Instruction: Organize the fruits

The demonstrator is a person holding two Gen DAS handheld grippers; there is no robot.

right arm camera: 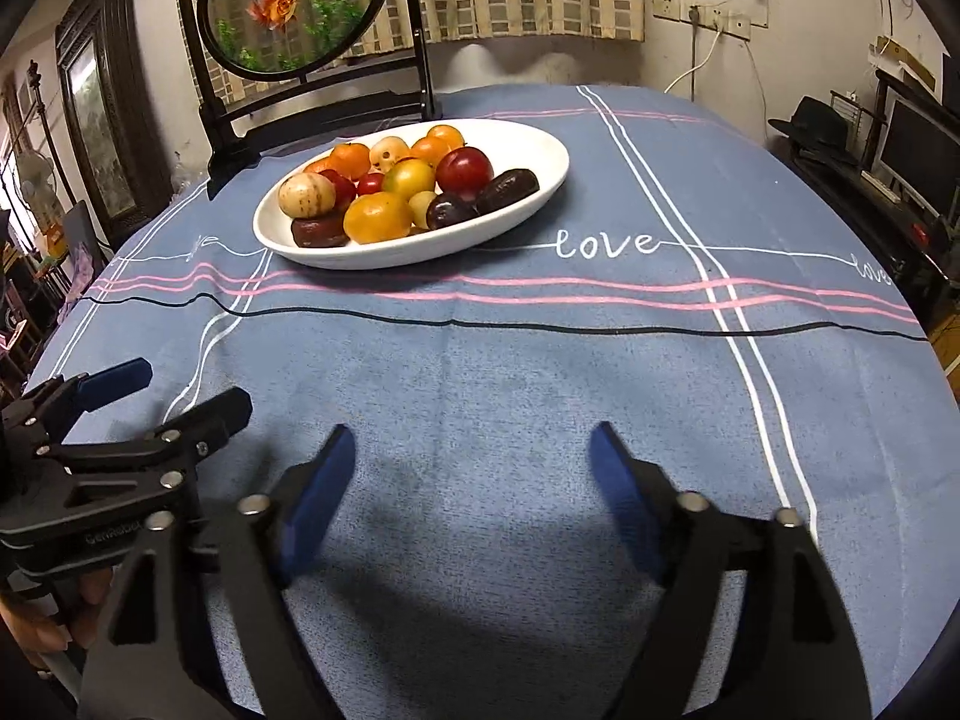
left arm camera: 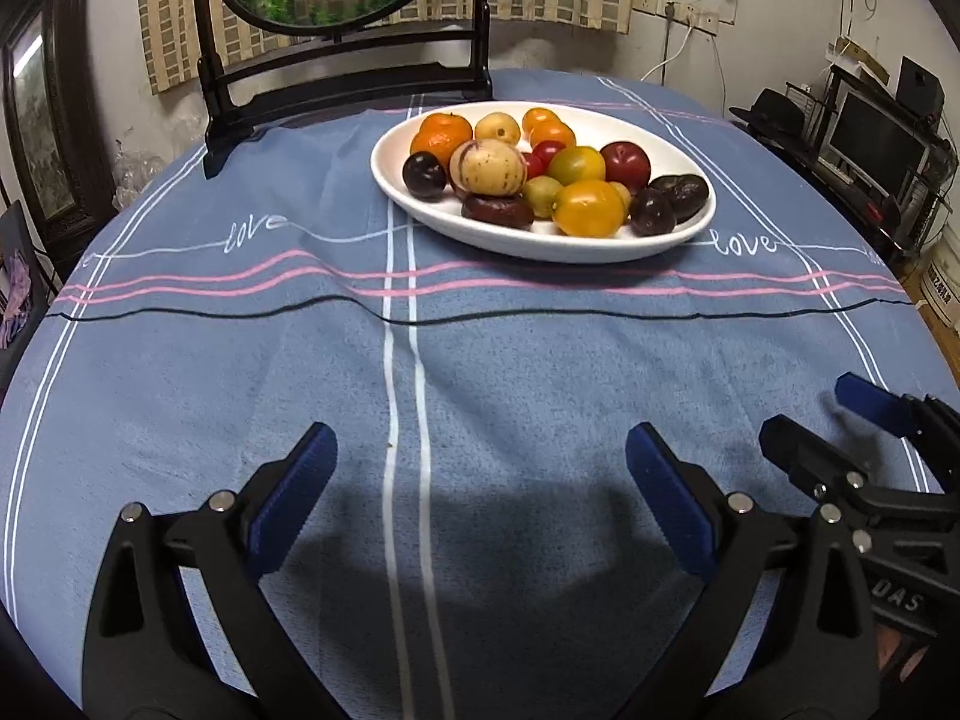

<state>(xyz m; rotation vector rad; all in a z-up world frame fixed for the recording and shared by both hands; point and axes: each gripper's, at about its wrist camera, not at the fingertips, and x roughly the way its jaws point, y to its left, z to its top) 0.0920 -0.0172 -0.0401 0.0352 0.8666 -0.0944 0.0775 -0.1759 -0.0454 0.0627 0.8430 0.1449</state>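
Hovering low over the near part of the tablecloth (left arm camera: pixel 510 372), the left gripper (left arm camera: pixel 480 468) has its blue-padded fingers (left arm camera: pixel 294 492) spread wide with nothing between them. The right gripper (right arm camera: pixel 474 468) sits just beside it, fingers (right arm camera: pixel 624 492) likewise parted and empty.

Farther out, across the black and pink stripes, stands the white oval plate (left arm camera: pixel 432 222), well apart from both tools. All the fruits are heaped in it: a yellow-orange one (left arm camera: pixel 588 208) at the near edge, a pale speckled one (left arm camera: pixel 487 167) on the left, a red plum (left arm camera: pixel 626 163), dark purple ones (left arm camera: pixel 651 211) on the right, and small oranges (left arm camera: pixel 444 133) at the back. Behind the plate stands a round goldfish picture on a black stand (right arm camera: pixel 294 6).

No fruit lies loose on the cloth, so the sorting looks either finished or not begun; I cannot tell which. If it is only starting, the next move calls for a forward reach over the stripes and a gentle close on one fruit at the near rim, minding that the heap may roll.
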